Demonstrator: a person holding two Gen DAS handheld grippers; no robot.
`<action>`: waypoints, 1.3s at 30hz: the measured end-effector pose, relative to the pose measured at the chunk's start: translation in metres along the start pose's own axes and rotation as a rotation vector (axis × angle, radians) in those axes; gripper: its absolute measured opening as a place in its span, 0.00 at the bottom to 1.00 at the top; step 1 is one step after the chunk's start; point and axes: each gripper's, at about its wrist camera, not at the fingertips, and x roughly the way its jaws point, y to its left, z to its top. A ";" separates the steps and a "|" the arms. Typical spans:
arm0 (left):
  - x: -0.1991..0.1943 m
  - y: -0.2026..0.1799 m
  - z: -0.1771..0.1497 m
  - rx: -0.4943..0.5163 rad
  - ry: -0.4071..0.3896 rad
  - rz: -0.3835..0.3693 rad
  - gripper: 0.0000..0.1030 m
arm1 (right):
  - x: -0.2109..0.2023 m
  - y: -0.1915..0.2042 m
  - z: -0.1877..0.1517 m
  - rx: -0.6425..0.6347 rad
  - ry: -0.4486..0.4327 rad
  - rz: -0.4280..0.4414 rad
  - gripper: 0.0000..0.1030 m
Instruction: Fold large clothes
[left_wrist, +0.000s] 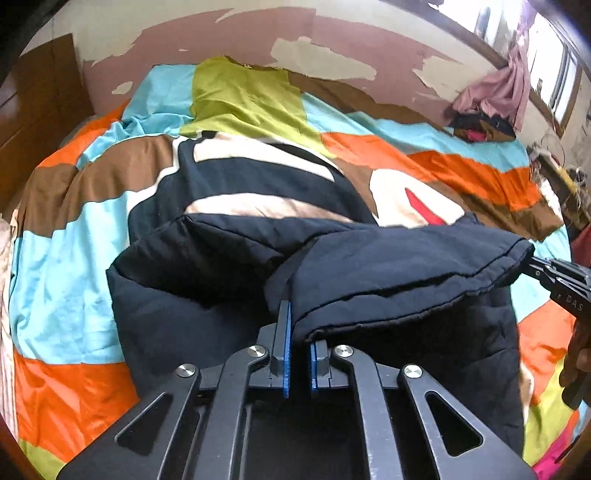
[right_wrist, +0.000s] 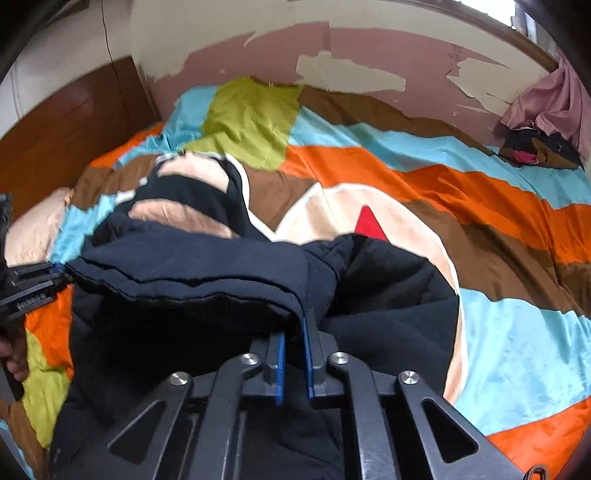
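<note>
Left tool (left_wrist: 297, 334) and right tool (right_wrist: 295, 338) apparently both clamped.

Only readable text: white letters "DAS" on the black body of the right gripper (left_wrist: 532, 263), seen at the right edge of the left wrist view. Small white lettering also on the side of the left gripper (right_wrist: 68, 275) in the right wrist view, too blurred to read. Nothing legible anywhere else.
</note>
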 end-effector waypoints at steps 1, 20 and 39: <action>-0.007 0.003 0.000 -0.020 -0.014 -0.014 0.05 | -0.004 0.001 0.002 0.006 -0.009 0.008 0.06; 0.041 -0.012 -0.075 0.130 0.074 0.097 0.05 | 0.044 0.006 -0.085 0.104 0.153 0.024 0.06; -0.007 -0.023 -0.014 0.024 -0.028 -0.054 0.24 | -0.011 0.014 -0.028 0.018 0.043 0.100 0.26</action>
